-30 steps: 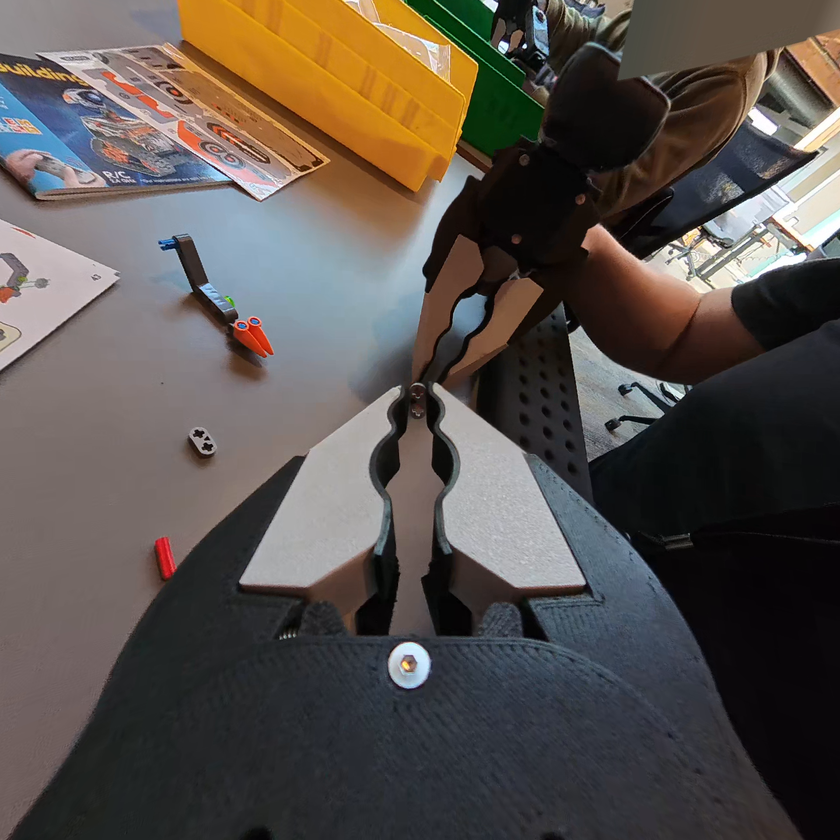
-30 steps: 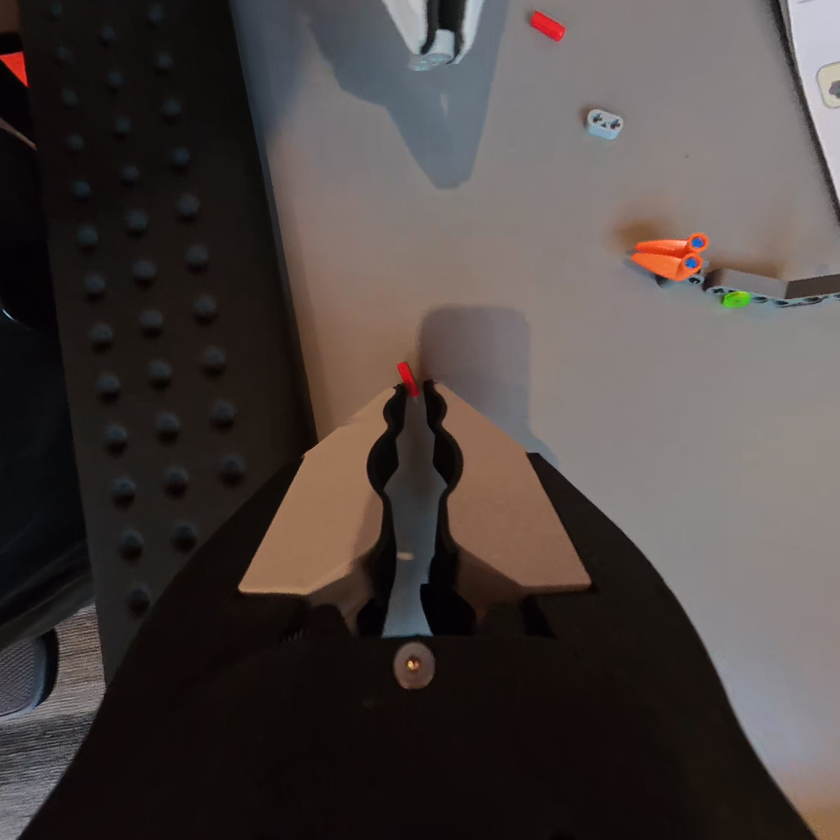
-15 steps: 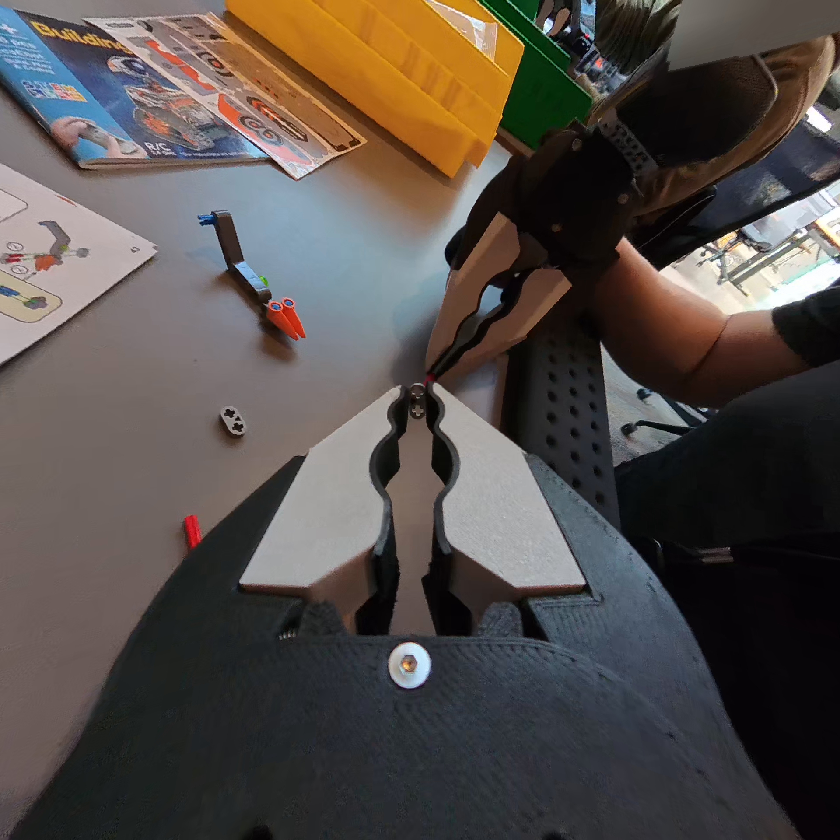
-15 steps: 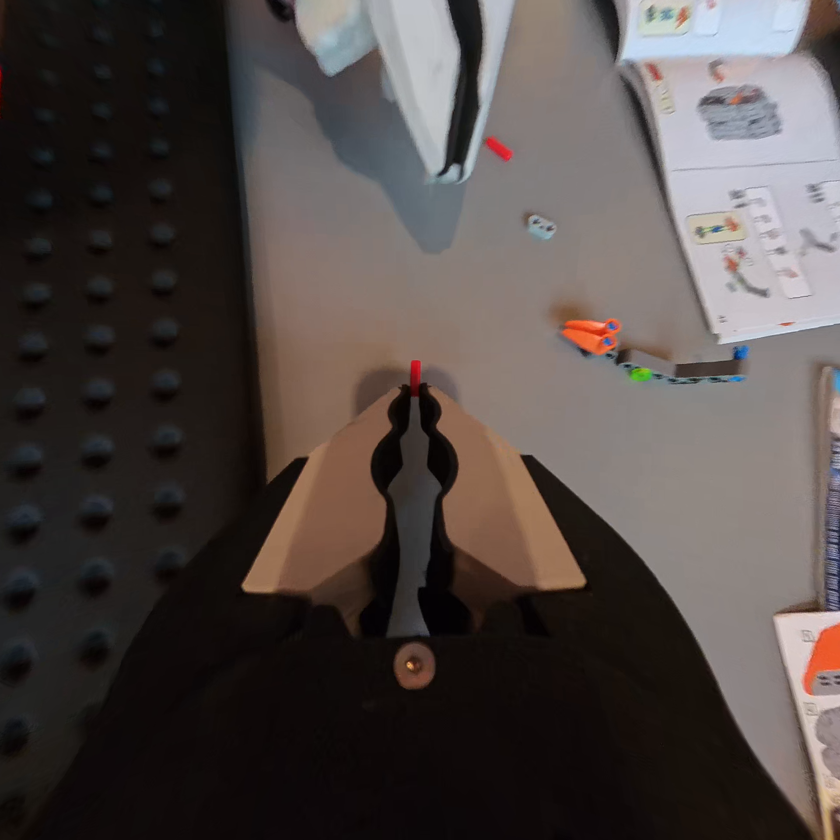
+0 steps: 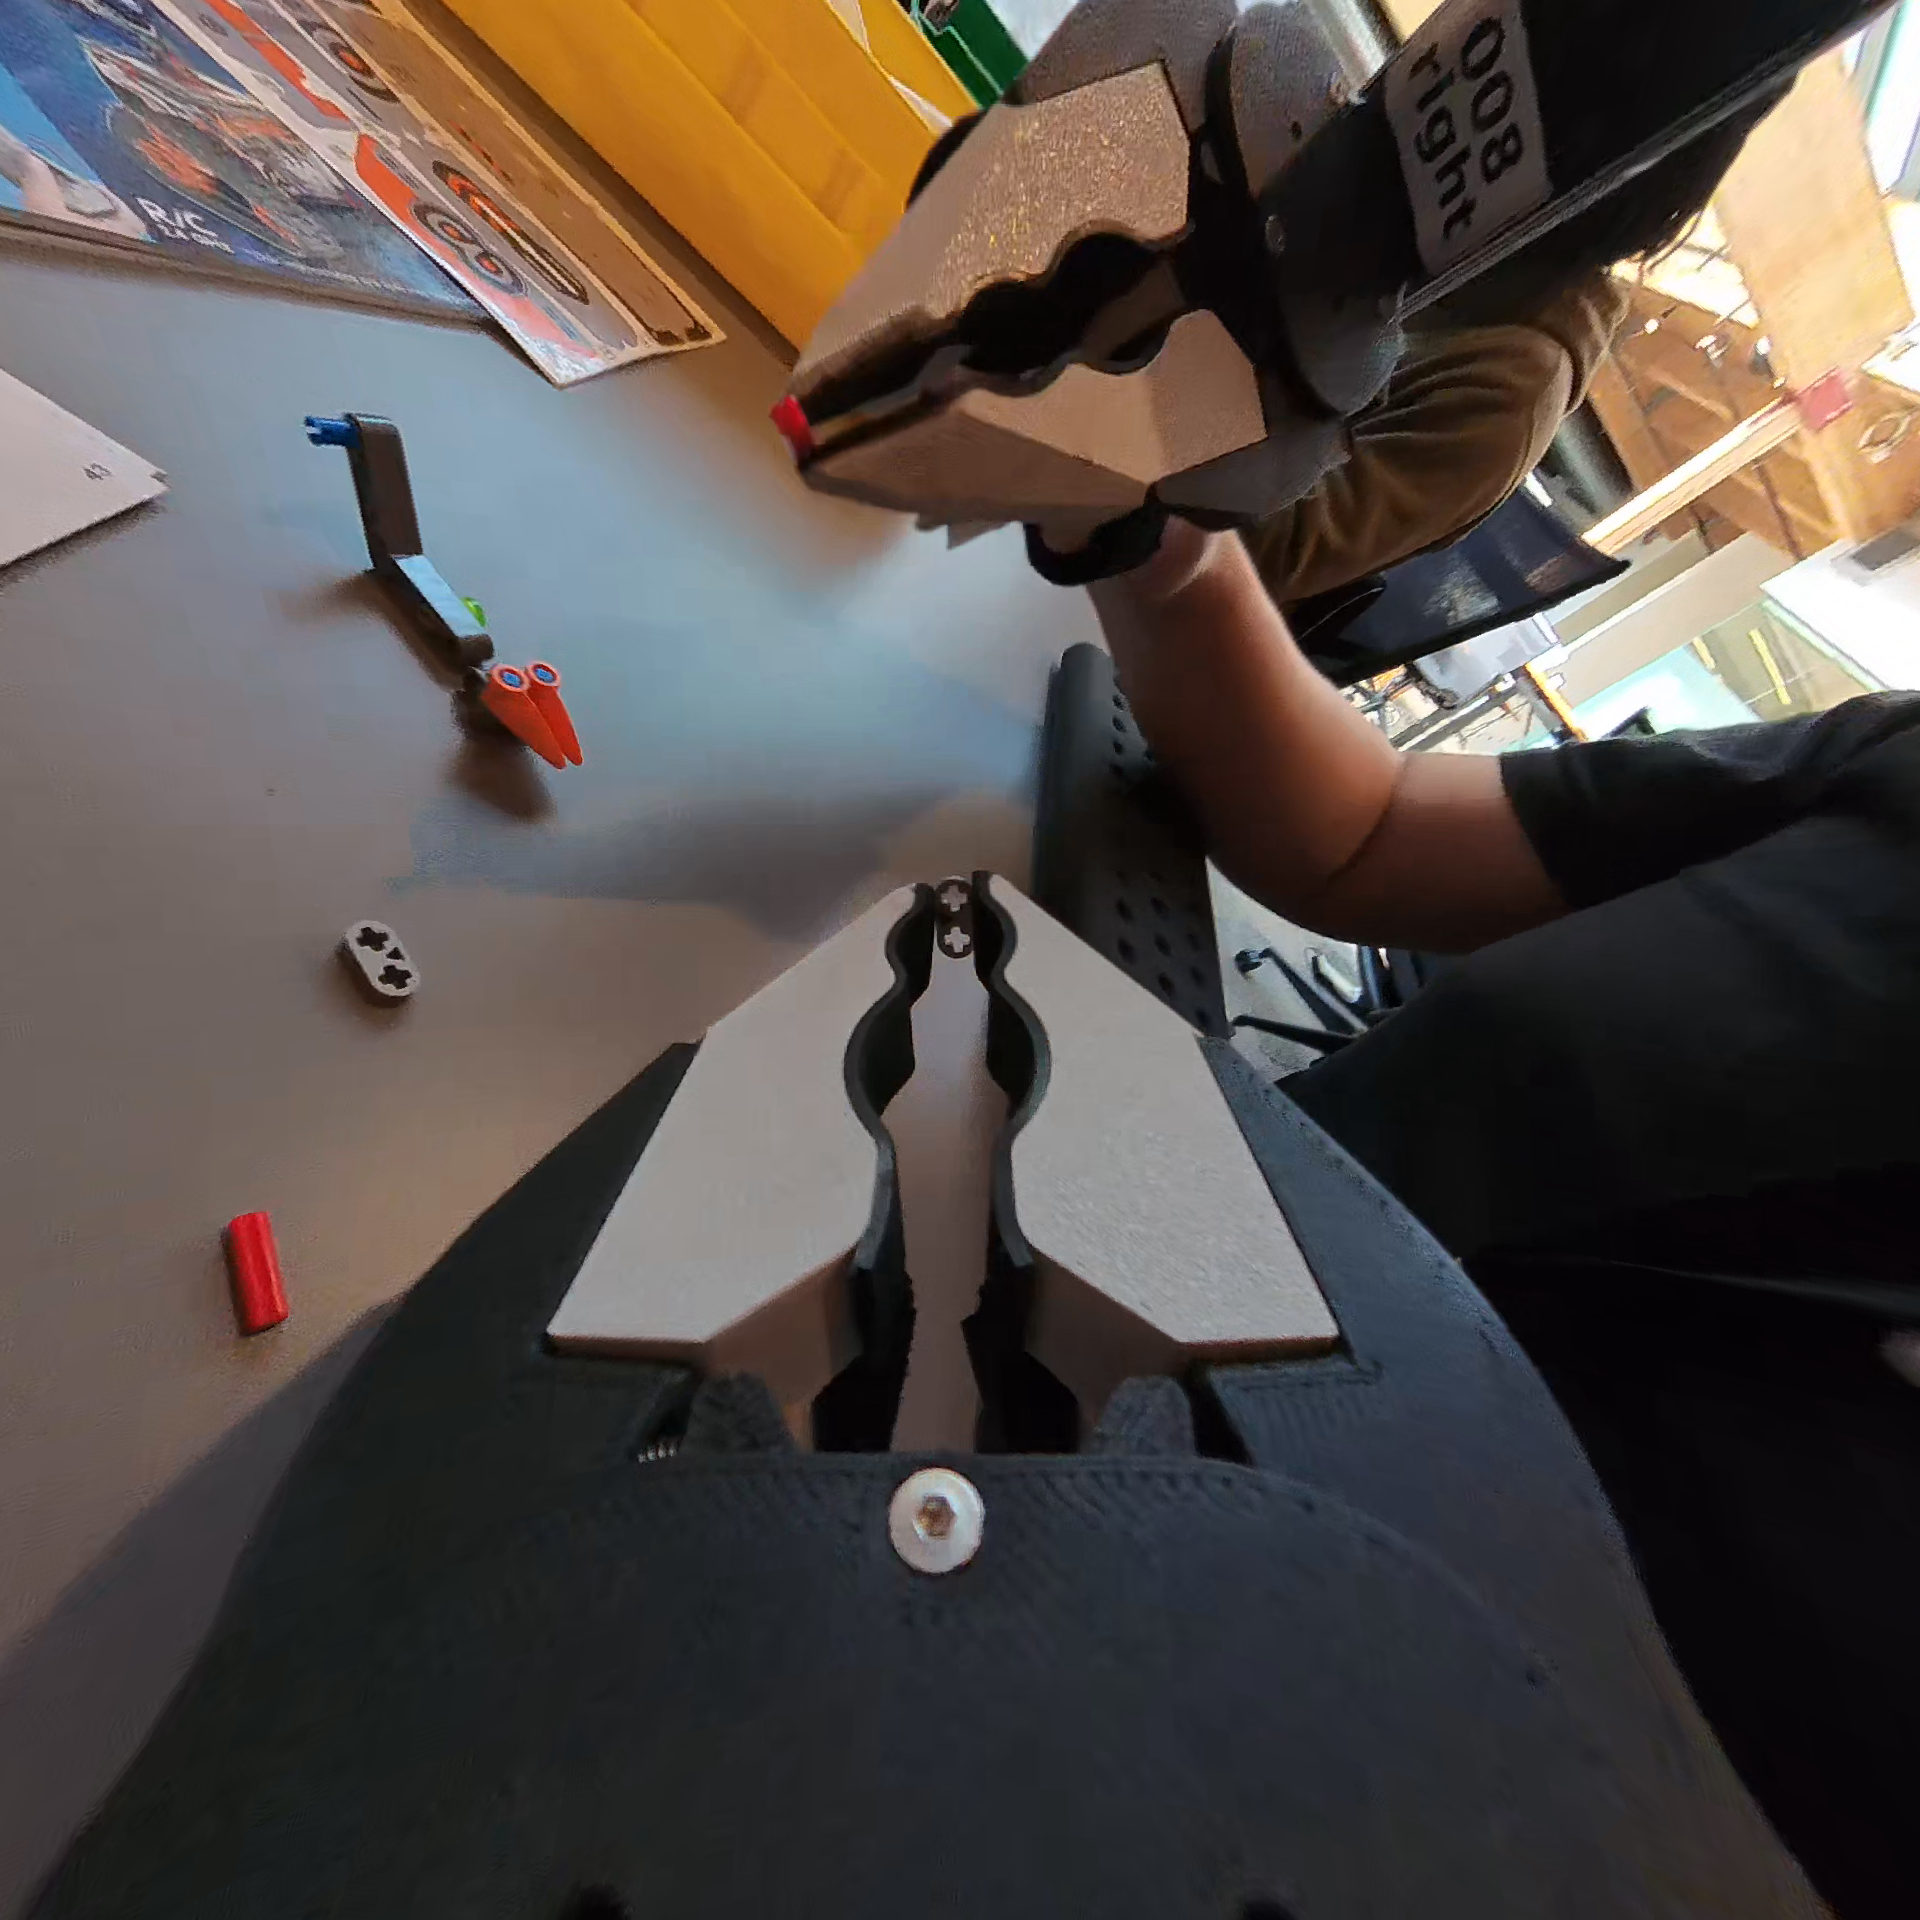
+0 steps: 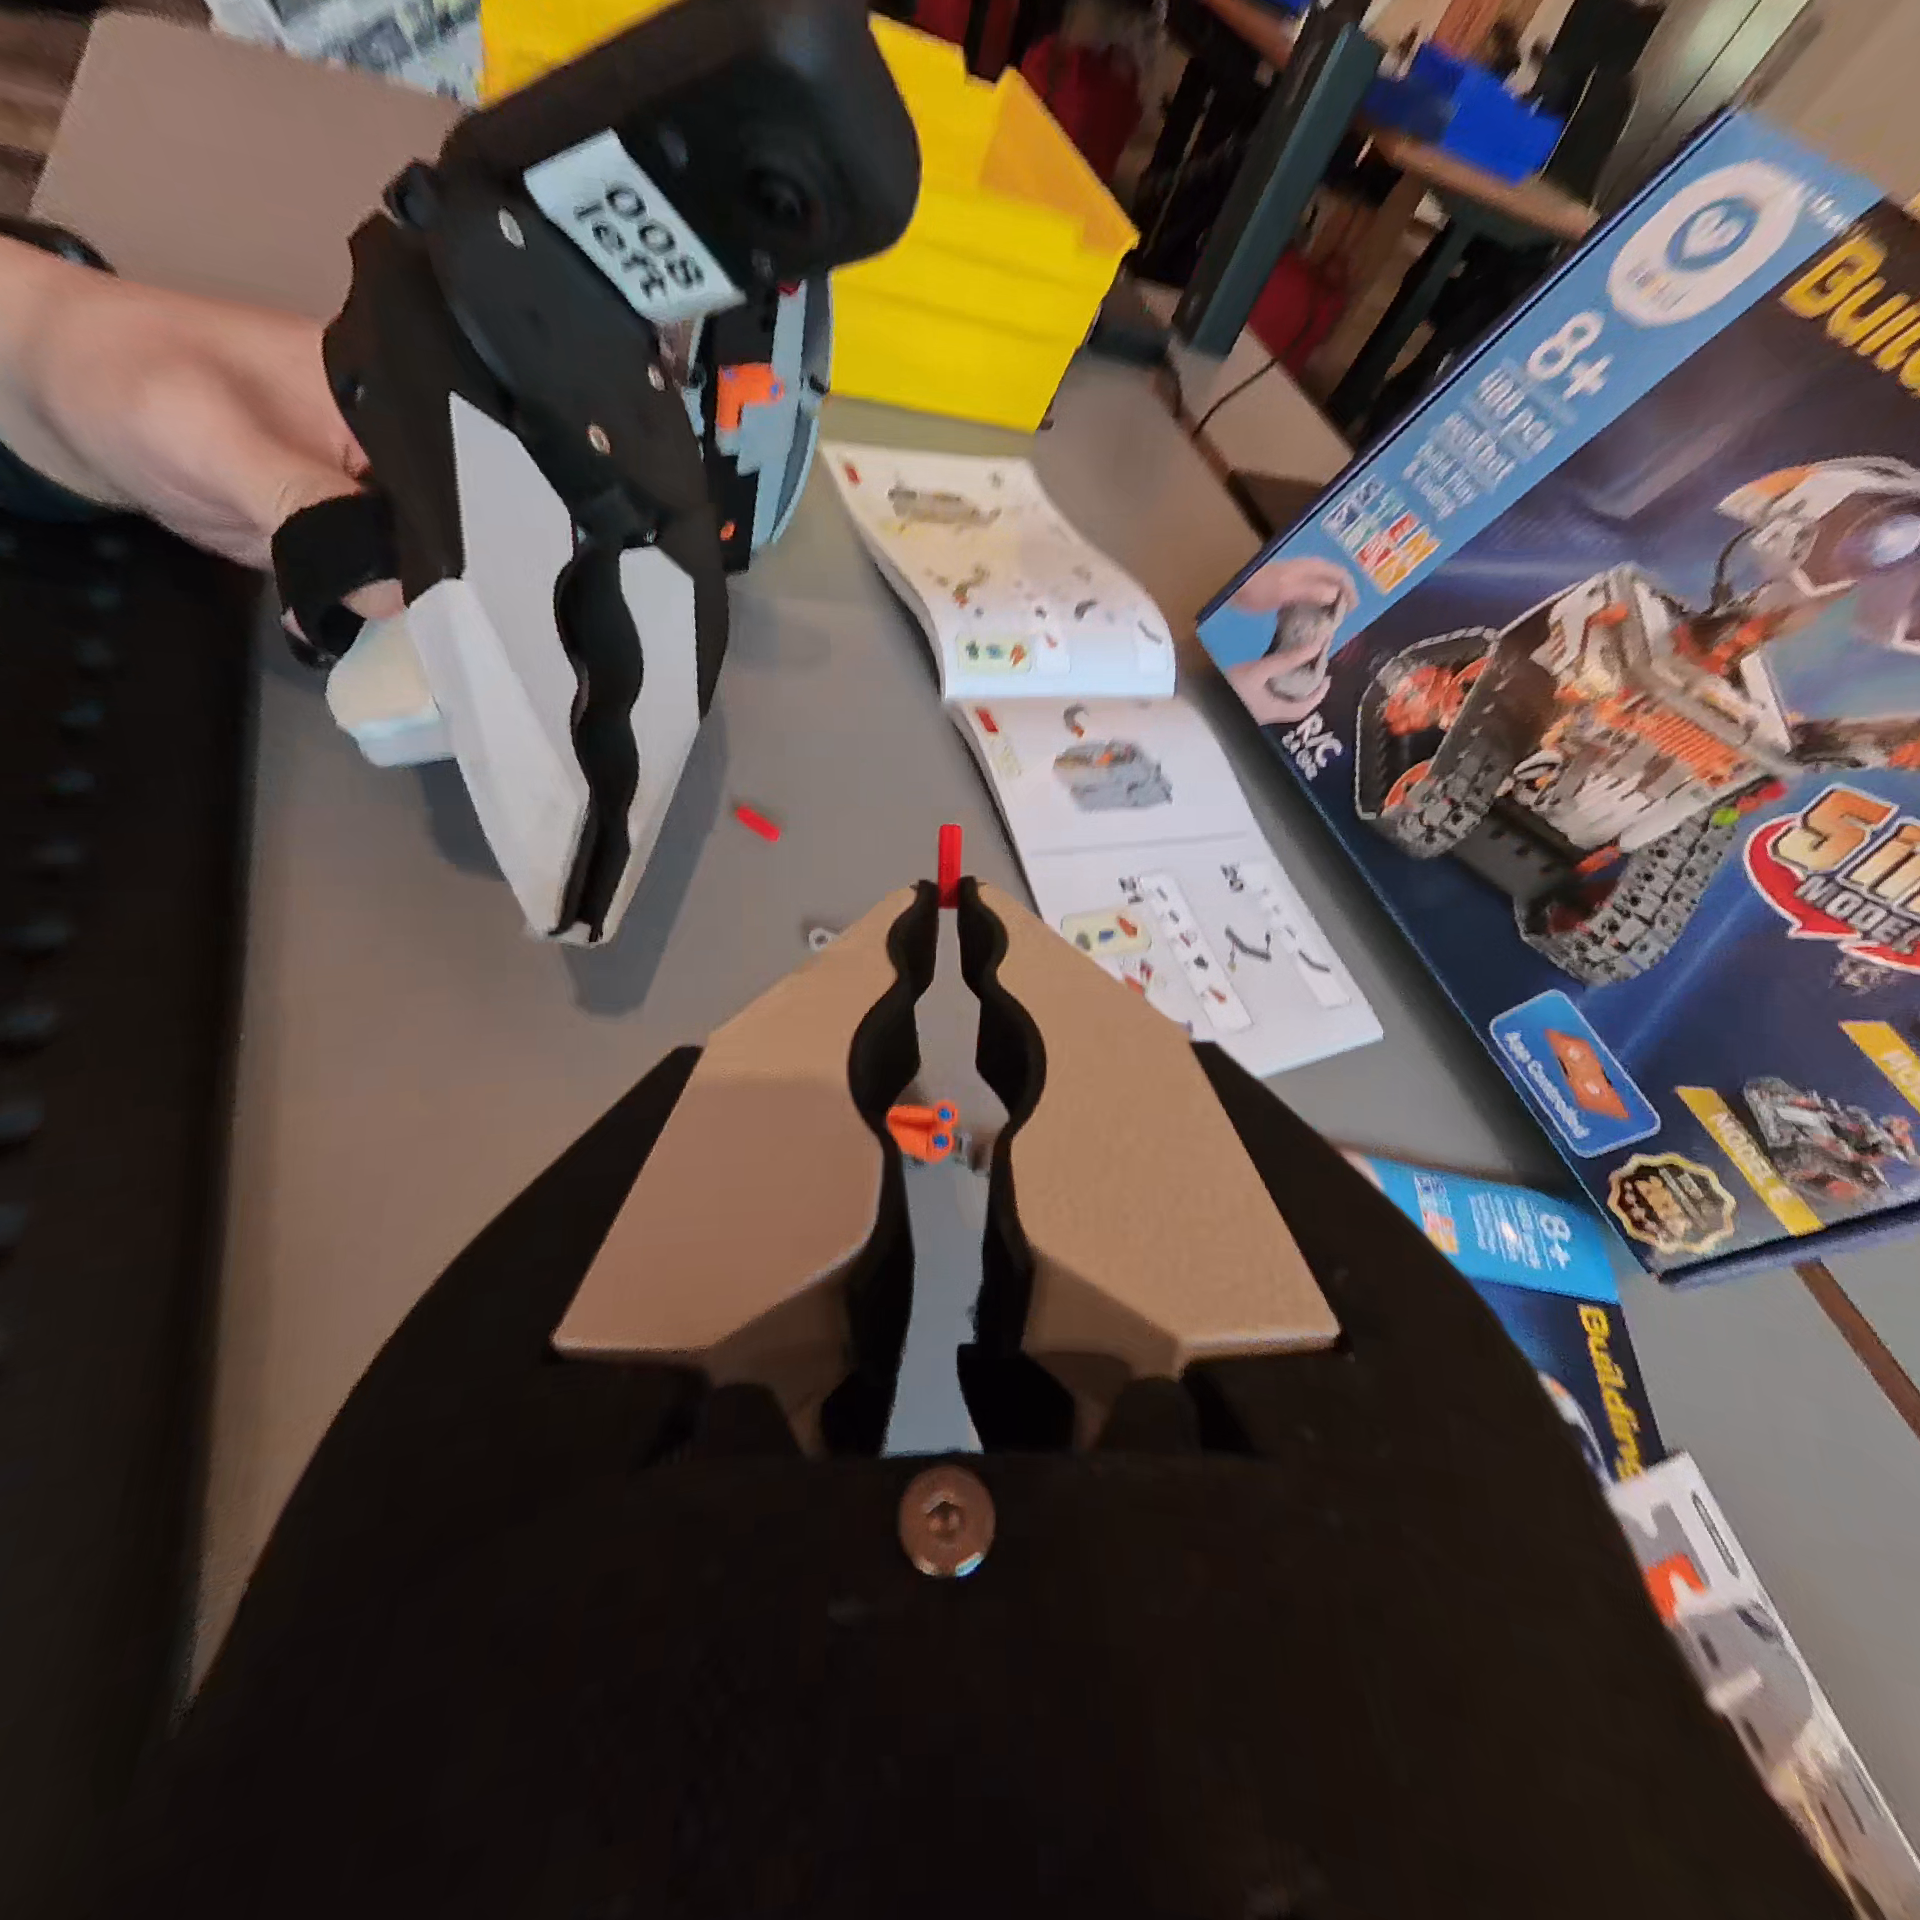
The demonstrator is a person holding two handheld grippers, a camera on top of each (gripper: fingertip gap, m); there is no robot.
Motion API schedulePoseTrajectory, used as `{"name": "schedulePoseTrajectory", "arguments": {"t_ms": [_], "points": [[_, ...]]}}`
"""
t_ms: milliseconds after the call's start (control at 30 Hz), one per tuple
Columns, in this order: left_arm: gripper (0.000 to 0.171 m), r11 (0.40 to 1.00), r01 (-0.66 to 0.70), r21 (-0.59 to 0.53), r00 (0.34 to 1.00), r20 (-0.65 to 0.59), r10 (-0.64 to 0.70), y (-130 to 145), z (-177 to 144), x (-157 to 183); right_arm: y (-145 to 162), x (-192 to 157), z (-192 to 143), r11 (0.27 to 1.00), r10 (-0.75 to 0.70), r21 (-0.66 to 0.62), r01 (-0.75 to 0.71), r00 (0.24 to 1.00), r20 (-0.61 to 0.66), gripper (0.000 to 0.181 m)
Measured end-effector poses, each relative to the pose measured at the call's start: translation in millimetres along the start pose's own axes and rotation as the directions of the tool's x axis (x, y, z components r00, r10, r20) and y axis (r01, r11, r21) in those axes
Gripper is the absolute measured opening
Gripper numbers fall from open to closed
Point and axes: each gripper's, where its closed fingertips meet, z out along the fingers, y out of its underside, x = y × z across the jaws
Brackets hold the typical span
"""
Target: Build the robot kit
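- Writing: a white label with dark print sits on the housing of each gripper; a large printed toy box (image 6: 1621,665) at the right of the right wrist view carries lettering and pictures of a tracked robot; an open instruction booklet (image 6: 1101,748) lies at centre, just left of the box.
- Left gripper (image 5: 953,914): fingers clenched on a small grey two-hole link (image 5: 953,925), gripped upright at the very tips, centre of the left wrist view.
- Right gripper (image 6: 948,894): fingers clenched on a short red pin (image 6: 949,857), which sticks out past the tips, centre of the right wrist view. In the left wrist view this gripper is in the upper centre, raised off the table (image 5: 675,623).
- On the table, left half of the left wrist view: a second grey link (image 5: 381,963), a loose red pin (image 5: 256,1272) at lower left, and a dark angled assembly with two orange cones (image 5: 532,709).
- Yellow bin (image 5: 727,135) at the top.
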Motion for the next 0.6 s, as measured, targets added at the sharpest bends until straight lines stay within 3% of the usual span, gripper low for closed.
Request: {"name": "schedulePoseTrajectory", "arguments": {"t_ms": [133, 233, 367, 467, 600], "points": [[0.005, 0.995, 0.078, 0.065, 0.995, -0.073, -0.073, -9.0, -4.8, 1.2, 2.8, -18.6, 2.6, 0.997, 0.025, 0.069, -0.027, 0.999, 0.022, 0.003], [0.005, 0.99, 0.113, 0.087, 0.99, -0.091, -0.105, -12.5, -6.2, -2.5, 18.9, -24.5, 0.2, 1.0, -0.005, 0.022, 0.006, 0.998, -0.055, 0.003], [0.005, 0.987, 0.126, 0.097, 0.988, -0.097, -0.117, -14.3, -5.5, -5.2, 25.3, -45.1, 2.6, 0.99, 0.143, 0.004, -0.143, 0.988, 0.052, 0.003], [0.004, 0.976, 0.183, 0.118, 0.977, -0.128, -0.168, -17.1, -7.1, -7.8, 25.0, -44.2, 3.0, 0.985, 0.172, 0.005, -0.173, 0.983, 0.069, 0.003], [0.005, 0.977, 0.167, 0.129, 0.985, -0.074, -0.159, -17.2, -7.3, -16.4, 26.1, -46.9, 2.4, 0.98, 0.199, 0.001, -0.2, 0.975, 0.103, 0.003]]}}
